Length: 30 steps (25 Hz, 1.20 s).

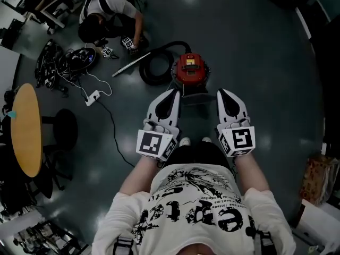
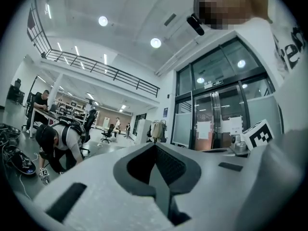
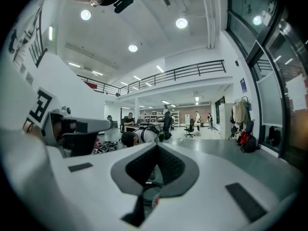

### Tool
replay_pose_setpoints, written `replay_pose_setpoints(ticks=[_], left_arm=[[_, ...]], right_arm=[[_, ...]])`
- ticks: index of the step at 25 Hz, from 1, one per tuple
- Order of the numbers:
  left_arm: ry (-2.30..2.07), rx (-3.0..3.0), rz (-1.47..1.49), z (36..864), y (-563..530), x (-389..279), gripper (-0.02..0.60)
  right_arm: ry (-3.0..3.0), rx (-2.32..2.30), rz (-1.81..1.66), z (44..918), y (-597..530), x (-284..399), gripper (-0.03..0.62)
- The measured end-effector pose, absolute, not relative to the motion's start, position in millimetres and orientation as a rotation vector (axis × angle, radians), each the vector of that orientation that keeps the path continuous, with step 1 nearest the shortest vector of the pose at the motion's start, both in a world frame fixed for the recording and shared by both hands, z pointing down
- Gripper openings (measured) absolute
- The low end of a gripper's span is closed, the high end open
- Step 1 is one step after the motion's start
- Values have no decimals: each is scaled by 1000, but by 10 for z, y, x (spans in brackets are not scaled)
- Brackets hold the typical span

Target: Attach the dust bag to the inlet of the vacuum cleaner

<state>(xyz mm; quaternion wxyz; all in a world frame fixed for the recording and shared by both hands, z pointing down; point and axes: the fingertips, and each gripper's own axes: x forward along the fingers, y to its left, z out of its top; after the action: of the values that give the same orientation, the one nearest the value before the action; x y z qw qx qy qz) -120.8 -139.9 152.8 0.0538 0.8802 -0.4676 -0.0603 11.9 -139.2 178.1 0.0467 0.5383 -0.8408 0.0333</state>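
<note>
At waist height, against a white printed T-shirt [image 1: 196, 195], a standing person held two grippers side by side and apart from each other, each with a marker cube at its rear. The left gripper [image 1: 174, 92] had its jaws pressed together with nothing between them. The right gripper [image 1: 220, 92] was likewise closed and empty. Both pointed forward, roughly level. The toes of two white shoes [image 1: 185, 141] showed between the cubes.

Down on the dark, glossy floor [image 1: 255, 62] ahead of the shoes sat the red vacuum cleaner [image 1: 189, 70], seen between the two gripper tips and touched by neither. A black hose [image 1: 155, 64] lay coiled against its left side, and a silver wand [image 1: 130, 65] stretched away from the coil.

Farther left, a white power strip [image 1: 93, 96] lay on its cable beside a heap of tangled leads [image 1: 61, 62], with a round wooden table [image 1: 26, 129] and a black chair [image 1: 66, 129] at the edge of the hall. Beyond the wand, a second person [image 1: 109, 12] crouched low over the floor.
</note>
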Motion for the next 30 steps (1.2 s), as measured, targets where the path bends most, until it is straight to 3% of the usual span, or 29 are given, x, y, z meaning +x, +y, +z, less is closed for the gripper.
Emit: replay_pose_setpoints(ticks=[18,30], left_arm=[[-1579,2589,-286,1327,1367,-862,3],[-1594,2591,-264,1210,1659,-854,3]], right_arm=[[-2672,1561,45,1547,1345,512,2],[-2678,1581,-90,1327,1634,523,2]])
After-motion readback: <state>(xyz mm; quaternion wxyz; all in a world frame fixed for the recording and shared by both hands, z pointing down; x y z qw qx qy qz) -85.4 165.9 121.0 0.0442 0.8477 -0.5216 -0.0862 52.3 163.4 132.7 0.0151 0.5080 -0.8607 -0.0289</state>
